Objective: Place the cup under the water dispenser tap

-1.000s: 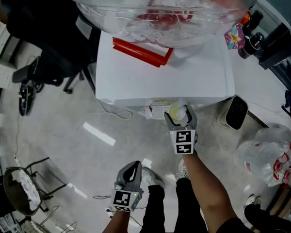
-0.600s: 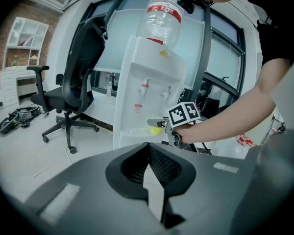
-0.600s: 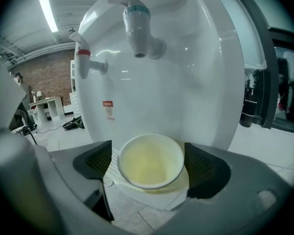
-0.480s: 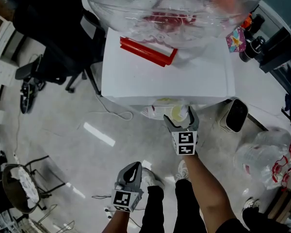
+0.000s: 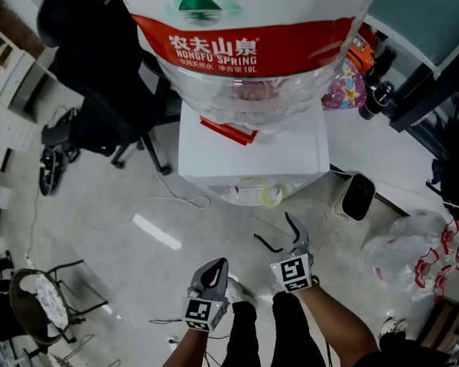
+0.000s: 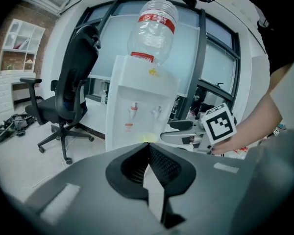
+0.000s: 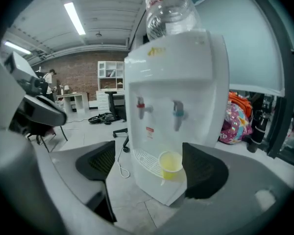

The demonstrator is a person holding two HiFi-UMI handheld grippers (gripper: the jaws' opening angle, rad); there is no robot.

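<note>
Water dispenser (image 5: 252, 155), white, with a large upturned water bottle (image 5: 252, 44) on top. It fills the top of the head view.

Right gripper (image 5: 273, 229): a second ago its jaws stood round the cup at the foot of the dispenser. It has since pulled back toward the person and is now well apart from the machine. Its jaws are wide and just beginning to close, with nothing between them and nothing gripped. The cup has been let go.

Left gripper (image 5: 216, 264): held low beside the right one, jaws pressed together, empty. It takes no part in the placing.

Drip tray (image 7: 143, 156): the white grille at the base of the dispenser front.

Yellow cup (image 7: 170, 163): stands upright on the right part of the tray, alone and untouched. In the right gripper view it sits below the blue tap (image 7: 178, 114), with the red tap (image 7: 141, 106) off to its left. From the gripper it lies straight ahead, down the line of the open jaws.

Judgement: the placement looks done and the hand is clearing away.
</note>
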